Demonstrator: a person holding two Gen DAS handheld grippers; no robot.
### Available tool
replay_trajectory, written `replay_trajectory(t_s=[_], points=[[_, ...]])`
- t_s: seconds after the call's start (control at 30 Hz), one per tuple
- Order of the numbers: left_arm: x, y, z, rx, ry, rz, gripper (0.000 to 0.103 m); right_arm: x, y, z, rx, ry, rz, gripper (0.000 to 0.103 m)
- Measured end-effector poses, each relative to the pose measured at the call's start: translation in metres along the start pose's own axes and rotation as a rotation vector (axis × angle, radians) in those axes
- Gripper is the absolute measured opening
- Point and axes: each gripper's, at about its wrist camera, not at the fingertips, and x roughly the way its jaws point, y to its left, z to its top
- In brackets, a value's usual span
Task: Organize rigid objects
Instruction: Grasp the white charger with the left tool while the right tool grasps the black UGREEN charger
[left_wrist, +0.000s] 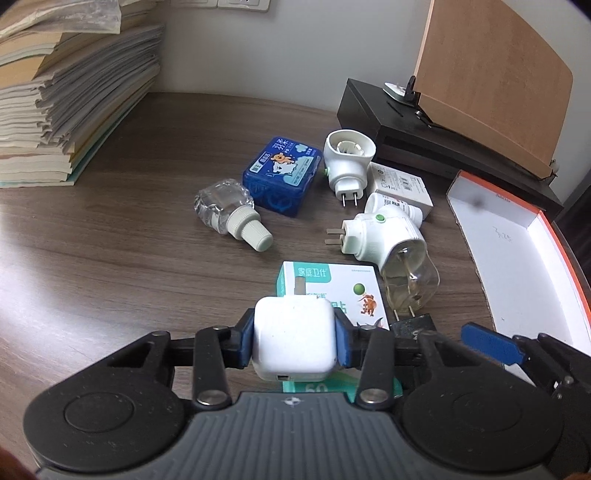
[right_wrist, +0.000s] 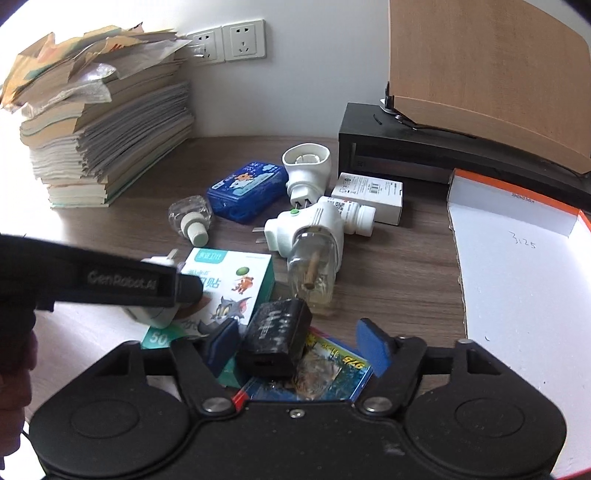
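Between the blue pads of the left gripper (left_wrist: 294, 341), a white charger cube (left_wrist: 294, 339), pinched on both sides and held just above the teal-and-white carton (left_wrist: 332, 284). Beside it, to the right, the right gripper (right_wrist: 297, 349), spread wide around a black adapter (right_wrist: 275, 341); left pad touching or nearly touching its side, right pad clearly apart, so not yet gripped. Under that adapter, a blue printed packet (right_wrist: 325, 373) and the corner of the same carton.

Farther out on the wooden desk (left_wrist: 129, 240), a loose cluster: a white plug-in heater with its amber bottle (left_wrist: 388, 243) lying on its side, an empty white plug-in heater (left_wrist: 347, 162) standing on its prongs, a small white pill bottle (right_wrist: 347, 214) touching the first heater, a white boxed item (left_wrist: 402, 184) behind, a blue plastic case (left_wrist: 282, 175), and a clear refill bottle (left_wrist: 225, 208) tipped over, cap toward the camera.

Off to the right, an orange-rimmed white box (left_wrist: 517, 258), open, with nothing visible inside apart from pen marks. Behind, a stack of books (left_wrist: 66, 103) and a black riser (left_wrist: 424, 129).

Judged from this: barely started. One piece in hand, one about to be taken, roughly eight more scattered, nothing yet sorted into the box, presumably the destination.
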Motion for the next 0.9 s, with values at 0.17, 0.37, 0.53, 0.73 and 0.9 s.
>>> replay_trajectory(t_s=[0.17,0.37,0.53,0.73,0.9], points=[[-0.003,0.002,0.0,0.011,-0.004,-0.012,0.042,0.003,-0.007,-0.003,-0.023,0.029,-0.031,0.06],[-0.005,0.002,0.0,0.027,-0.009,-0.031,0.042,0.008,-0.003,0.003,-0.052,0.048,-0.012,0.053],[-0.009,-0.001,-0.001,0.044,-0.014,-0.05,0.042,0.005,-0.008,0.005,-0.029,0.04,-0.005,0.043],[-0.015,-0.008,0.001,0.053,-0.025,-0.062,0.042,-0.02,-0.018,0.012,0.017,0.0,-0.024,0.043],[-0.022,-0.03,0.011,0.081,-0.038,-0.063,0.042,-0.044,-0.039,0.024,0.054,-0.03,-0.061,0.043]])
